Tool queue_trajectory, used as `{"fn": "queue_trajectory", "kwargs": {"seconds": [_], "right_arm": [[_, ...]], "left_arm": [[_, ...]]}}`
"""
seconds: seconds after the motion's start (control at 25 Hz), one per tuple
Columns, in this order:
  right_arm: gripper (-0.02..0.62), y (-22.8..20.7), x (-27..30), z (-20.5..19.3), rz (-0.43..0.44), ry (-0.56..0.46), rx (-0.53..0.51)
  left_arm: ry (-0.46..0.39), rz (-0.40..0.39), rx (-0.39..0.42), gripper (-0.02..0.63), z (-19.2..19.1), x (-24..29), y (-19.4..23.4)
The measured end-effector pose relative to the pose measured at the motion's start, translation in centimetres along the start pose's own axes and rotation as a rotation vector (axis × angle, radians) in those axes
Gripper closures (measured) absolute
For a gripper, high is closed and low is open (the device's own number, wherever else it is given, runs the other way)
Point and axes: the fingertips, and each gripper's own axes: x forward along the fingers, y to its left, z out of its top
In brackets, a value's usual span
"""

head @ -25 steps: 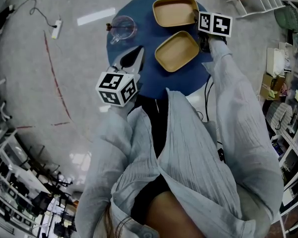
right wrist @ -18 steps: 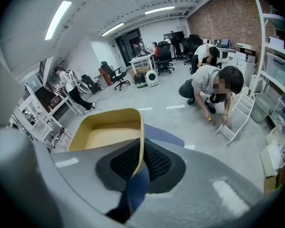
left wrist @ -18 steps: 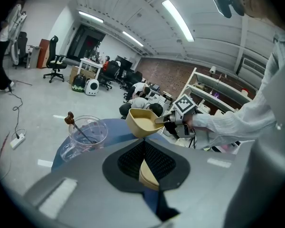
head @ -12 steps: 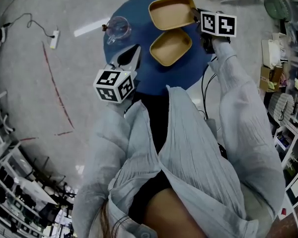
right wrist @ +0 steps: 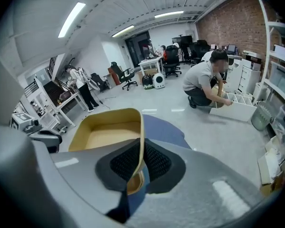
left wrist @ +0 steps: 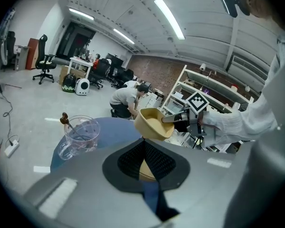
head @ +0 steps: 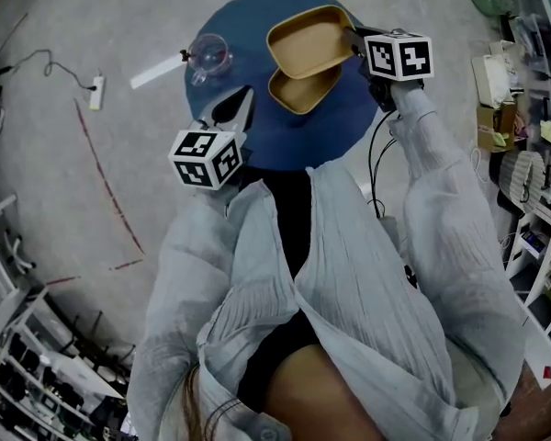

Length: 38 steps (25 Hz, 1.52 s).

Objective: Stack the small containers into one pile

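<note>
Two tan, shallow containers are over the round blue table. My right gripper is shut on the rim of one container and holds it tilted in the air, partly over the other container, which lies on the table. In the right gripper view the held container has its rim clamped between the pads of the right gripper. From the left gripper view the lifted container hangs at the right gripper. My left gripper hovers at the table's near left edge, shut and empty.
A clear glass mug with a stirrer stands on the table's left side. A power strip with a cable lies on the floor at left. Shelving lines the right. A crouching person works at a white rack beyond.
The right gripper has lifted its container and carried it toward the other one, so it now overlaps that container in the head view. The left gripper has barely moved.
</note>
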Motion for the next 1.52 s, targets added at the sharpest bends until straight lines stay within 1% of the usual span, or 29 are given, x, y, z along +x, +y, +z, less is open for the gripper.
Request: {"fn": "queue_trajectory", "kwargs": {"seconds": [0.28, 0.44, 0.68, 0.88, 1.04, 1.2, 1.4, 1.52], "right_arm": [[0.577, 1.5, -1.4, -2.5, 0.038, 0.033, -0.076], [0.577, 1.9, -1.5, -3.3, 0.045, 0.057, -0.142], [0.577, 2.2, -0.7, -4.9, 0.072, 0.104, -0.226], [0.577, 2.5, 0.8, -5.7, 0.108, 0.132, -0.273], [0.578, 2.7, 1.8, -6.7, 0.125, 0.156, -0.281], [0.578, 3.0, 1.7, -6.7, 0.134, 0.162, -0.281], [0.577, 2.2, 2.0, -6.5, 0.107, 0.155, -0.288], [0.577, 2.4, 2.3, -6.6, 0.111, 0.165, -0.299]], "left_arm": [[0.005, -0.008, 0.007, 0.595, -0.2, -0.7, 0.3], [0.009, -0.008, 0.003, 0.595, -0.6, -0.9, 0.5], [-0.010, -0.002, -0.040, 0.595, -0.9, -1.1, 0.2], [-0.009, 0.019, -0.054, 0.595, -1.2, -1.4, 0.9], [-0.010, 0.040, -0.071, 0.595, -2.1, -2.1, 1.3], [-0.009, 0.051, -0.080, 0.595, -2.0, -2.6, 1.0], [-0.008, 0.056, -0.085, 0.595, -2.2, -2.5, 1.1], [-0.008, 0.058, -0.087, 0.595, -2.2, -2.6, 1.2]]}}
